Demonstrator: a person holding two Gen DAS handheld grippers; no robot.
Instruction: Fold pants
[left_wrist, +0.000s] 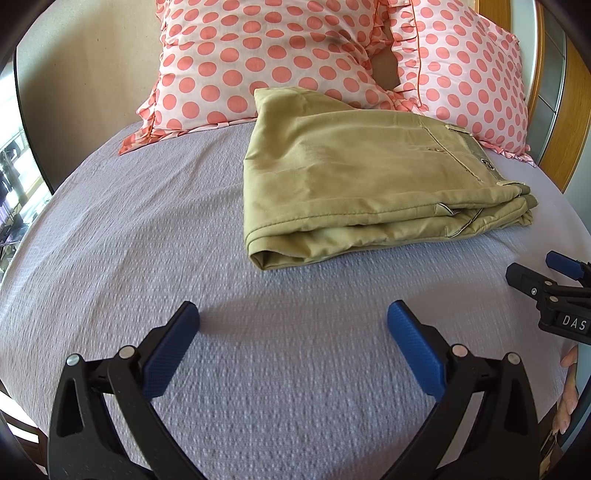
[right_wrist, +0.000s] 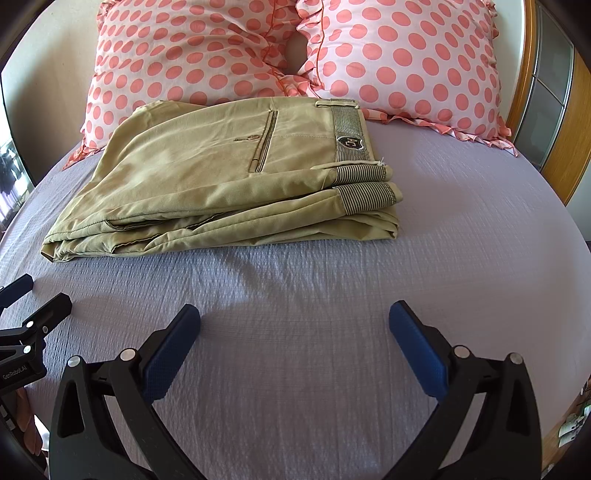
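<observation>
Both grippers hover released over the bed: left gripper (left_wrist: 293, 319) and right gripper (right_wrist: 294, 320), jaws spread wide, holding nothing. Beyond them the khaki pants (right_wrist: 229, 173) lie folded in a stack on the lavender bedspread (right_wrist: 461, 229), touching two polka-dot pillows (right_wrist: 402, 55) behind.

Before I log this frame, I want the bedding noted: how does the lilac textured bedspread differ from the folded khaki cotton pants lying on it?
The lilac textured bedspread is spread in one layer across the bed; the folded khaki cotton pants are stacked in several layers. The bedspread has a puckered weave; the pants are smooth, with a striped waistband and a button pocket. Neither is touched: the left gripper and the right gripper hover open.
</observation>
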